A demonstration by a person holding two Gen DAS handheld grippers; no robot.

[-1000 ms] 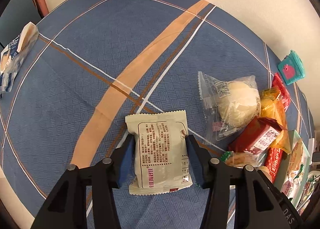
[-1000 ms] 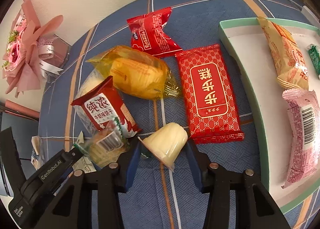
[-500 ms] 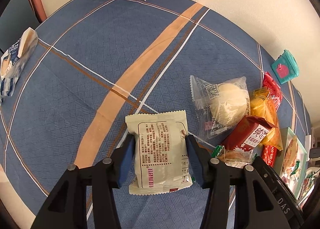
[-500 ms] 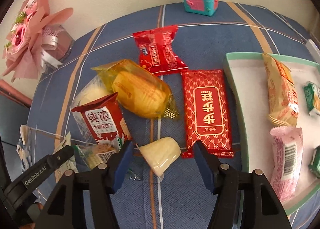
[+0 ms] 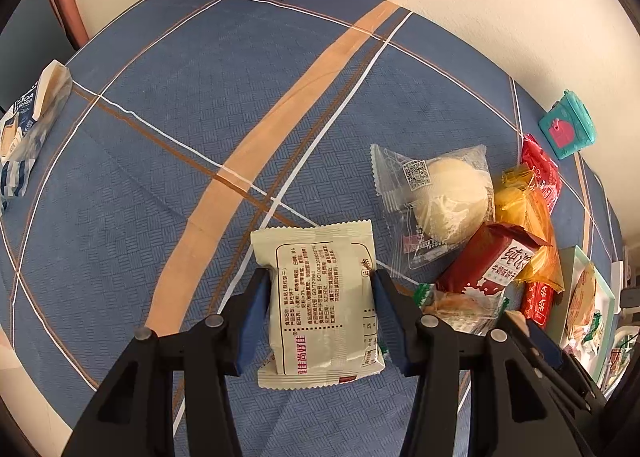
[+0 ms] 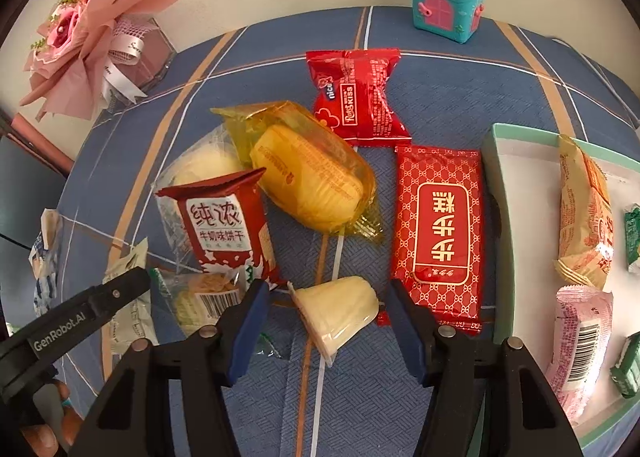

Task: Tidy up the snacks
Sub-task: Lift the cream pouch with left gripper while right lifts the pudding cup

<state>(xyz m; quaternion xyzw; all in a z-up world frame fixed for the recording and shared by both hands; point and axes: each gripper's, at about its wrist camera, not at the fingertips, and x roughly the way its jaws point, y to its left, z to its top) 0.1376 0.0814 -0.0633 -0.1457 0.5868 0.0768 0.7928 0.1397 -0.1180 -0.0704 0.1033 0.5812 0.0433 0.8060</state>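
R gripper (image 6: 326,321) is nearest the work: jaws apart, just been closing, w/ the jelly cup (image 6: 338,315) between them but pads not on it yet. Cup lies tipped on its side on the blue cloth (image 6: 440,105), long axis slanting across the gap, so the pinch looks awkward. Smooth, glossy plastic, tapered. L gripper (image 5: 316,311) clamped on a cream foil pouch (image 5: 320,297), flat, crinkly, lengthwise along the fingers. Beyond: red wafer pack (image 6: 440,233), yellow cake wrap (image 6: 308,177). Tray (image 6: 494,193) at cloth's right edge.
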